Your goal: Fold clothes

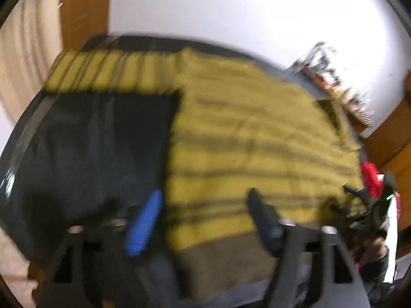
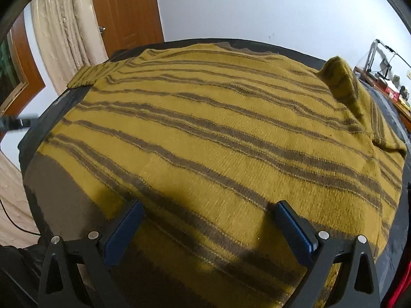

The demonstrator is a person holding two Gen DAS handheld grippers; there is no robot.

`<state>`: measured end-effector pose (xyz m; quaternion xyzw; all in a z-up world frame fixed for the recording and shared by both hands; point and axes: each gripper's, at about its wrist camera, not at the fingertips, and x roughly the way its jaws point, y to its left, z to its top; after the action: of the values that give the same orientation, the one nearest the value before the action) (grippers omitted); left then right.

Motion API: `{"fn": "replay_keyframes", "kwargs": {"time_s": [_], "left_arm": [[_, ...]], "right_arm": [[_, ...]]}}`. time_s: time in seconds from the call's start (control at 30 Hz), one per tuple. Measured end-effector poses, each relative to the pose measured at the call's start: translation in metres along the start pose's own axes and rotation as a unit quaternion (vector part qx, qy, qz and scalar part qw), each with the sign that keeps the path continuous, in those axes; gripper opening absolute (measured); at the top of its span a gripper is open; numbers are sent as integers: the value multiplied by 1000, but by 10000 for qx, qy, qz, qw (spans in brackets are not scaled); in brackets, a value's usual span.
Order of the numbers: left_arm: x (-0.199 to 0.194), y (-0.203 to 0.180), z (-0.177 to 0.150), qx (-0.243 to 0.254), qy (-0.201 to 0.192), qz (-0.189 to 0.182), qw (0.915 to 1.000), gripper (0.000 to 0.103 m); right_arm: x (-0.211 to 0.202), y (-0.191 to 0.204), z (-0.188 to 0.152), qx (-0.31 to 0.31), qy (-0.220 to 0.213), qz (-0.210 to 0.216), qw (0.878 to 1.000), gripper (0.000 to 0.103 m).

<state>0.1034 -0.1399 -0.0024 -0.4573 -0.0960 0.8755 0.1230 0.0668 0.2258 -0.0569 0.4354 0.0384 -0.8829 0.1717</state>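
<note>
A mustard-yellow sweater (image 2: 205, 128) with brown stripes and a brown hem lies flat on a dark-covered table (image 1: 90, 141). In the blurred left wrist view the sweater (image 1: 257, 133) fills the right half, and one sleeve (image 1: 102, 74) stretches out to the left along the far edge. My left gripper (image 1: 205, 205) is open above the sweater's left side near the hem, with nothing gripped. My right gripper (image 2: 209, 218) is open low over the hem area, its blue pads (image 2: 128, 225) spread wide. The other sleeve (image 2: 341, 84) stands bunched up at the far right.
A wooden door (image 2: 123, 7) and a beige curtain (image 2: 59, 33) stand behind the table. A cluttered wooden shelf (image 2: 385, 82) runs along the right wall. A person's hand (image 1: 377, 246) shows at the right edge of the left wrist view. Bare dark table lies left of the sweater.
</note>
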Motion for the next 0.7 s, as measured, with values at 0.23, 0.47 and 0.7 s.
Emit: {"fn": "replay_keyframes", "kwargs": {"time_s": [0.23, 0.47, 0.7], "left_arm": [[79, -105, 18, 466, 571, -959, 9927, 81], [136, -139, 18, 590, 998, -1090, 9873, 81], [131, -130, 11, 773, 932, -1027, 9873, 81]], "right_arm": [[-54, -44, -12, 870, -823, -325, 9923, 103], [-81, -73, -37, 1240, -933, -873, 9840, 103], [-44, -31, -47, 15, -181, -1224, 9923, 103]]}}
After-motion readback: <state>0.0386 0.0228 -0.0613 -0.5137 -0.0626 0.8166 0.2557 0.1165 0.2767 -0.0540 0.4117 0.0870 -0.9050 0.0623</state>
